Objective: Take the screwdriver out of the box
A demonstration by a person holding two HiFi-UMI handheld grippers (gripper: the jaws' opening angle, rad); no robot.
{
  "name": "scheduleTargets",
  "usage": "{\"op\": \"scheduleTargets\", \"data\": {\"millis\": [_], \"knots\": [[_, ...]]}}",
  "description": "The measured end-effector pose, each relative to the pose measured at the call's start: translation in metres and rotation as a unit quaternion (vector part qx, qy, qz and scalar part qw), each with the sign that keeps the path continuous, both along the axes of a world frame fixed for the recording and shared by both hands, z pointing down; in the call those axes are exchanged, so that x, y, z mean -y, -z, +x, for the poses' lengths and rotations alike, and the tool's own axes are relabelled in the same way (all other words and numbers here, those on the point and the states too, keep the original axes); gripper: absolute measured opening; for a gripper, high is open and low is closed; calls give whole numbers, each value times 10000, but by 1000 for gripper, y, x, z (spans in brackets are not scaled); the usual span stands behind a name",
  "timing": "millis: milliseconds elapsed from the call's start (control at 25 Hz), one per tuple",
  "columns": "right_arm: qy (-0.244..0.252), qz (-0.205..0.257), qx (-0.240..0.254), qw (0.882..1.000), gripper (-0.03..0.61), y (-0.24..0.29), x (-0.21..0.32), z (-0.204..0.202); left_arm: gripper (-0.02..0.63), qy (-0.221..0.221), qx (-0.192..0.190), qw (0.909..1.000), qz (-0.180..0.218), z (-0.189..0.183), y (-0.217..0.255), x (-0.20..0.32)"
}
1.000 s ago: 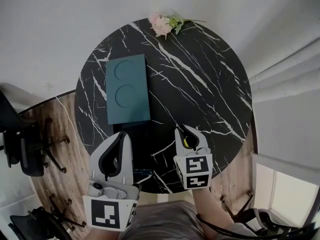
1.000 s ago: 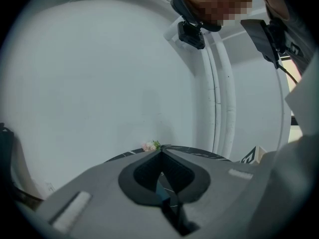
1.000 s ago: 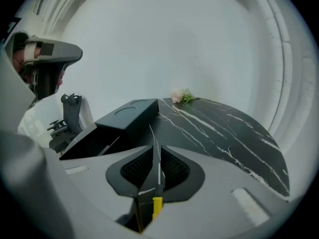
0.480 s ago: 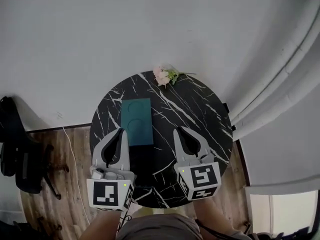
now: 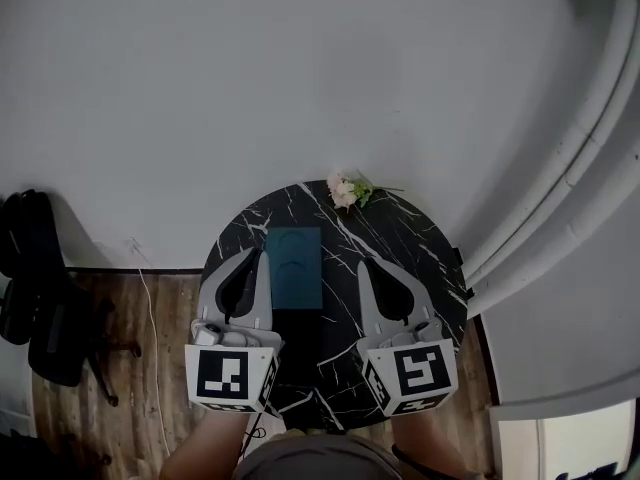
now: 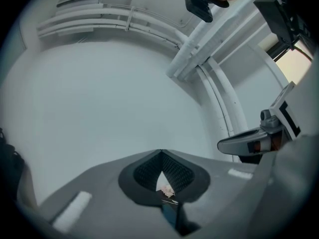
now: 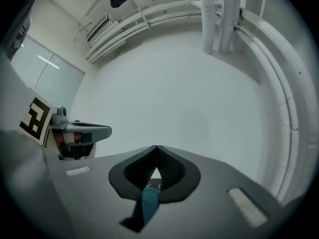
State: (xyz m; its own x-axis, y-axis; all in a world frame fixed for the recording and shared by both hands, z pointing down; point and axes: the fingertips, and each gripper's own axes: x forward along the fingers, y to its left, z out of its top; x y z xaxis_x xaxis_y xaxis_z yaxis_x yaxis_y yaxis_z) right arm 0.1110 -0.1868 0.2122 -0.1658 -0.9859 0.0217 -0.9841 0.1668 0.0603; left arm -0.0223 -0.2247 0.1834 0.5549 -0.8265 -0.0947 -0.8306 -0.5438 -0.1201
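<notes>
One round black marble table [image 5: 400, 243], veined white, stands on a wood floor [image 5: 150, 328] against a white wall [image 5: 300, 68]. On the table lies one teal box [image 5: 294, 268], lid on, with two round recesses pressed into its top and no lettering that can be read. The screwdriver cannot be seen in any view.

Two grippers hang over the table's near edge, either side of the box. The left gripper [image 5: 255, 254] has its jaws brought together at the tips with nothing in them, and so does the right gripper [image 5: 372, 264]. Each carries one cube showing a black-and-white square marker. Through each pair of jaws only a sliver of the box shows.

One small bunch of pink flowers [image 5: 348, 190] rests at the far rim.
</notes>
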Motion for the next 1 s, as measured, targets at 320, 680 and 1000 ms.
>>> {"op": "scheduleTargets", "data": {"millis": [320, 680, 1000], "knots": [[-123, -2, -115, 9999, 25, 0, 3, 15, 0, 113, 45, 9999, 115, -6, 2, -2], [-99, 3, -127, 9999, 23, -3, 3, 16, 0, 100, 40, 9999, 134, -3, 4, -2], [-108, 7, -68, 9999, 25, -2, 0, 16, 0, 44, 65, 9999, 116, -3, 2, -6]]}}
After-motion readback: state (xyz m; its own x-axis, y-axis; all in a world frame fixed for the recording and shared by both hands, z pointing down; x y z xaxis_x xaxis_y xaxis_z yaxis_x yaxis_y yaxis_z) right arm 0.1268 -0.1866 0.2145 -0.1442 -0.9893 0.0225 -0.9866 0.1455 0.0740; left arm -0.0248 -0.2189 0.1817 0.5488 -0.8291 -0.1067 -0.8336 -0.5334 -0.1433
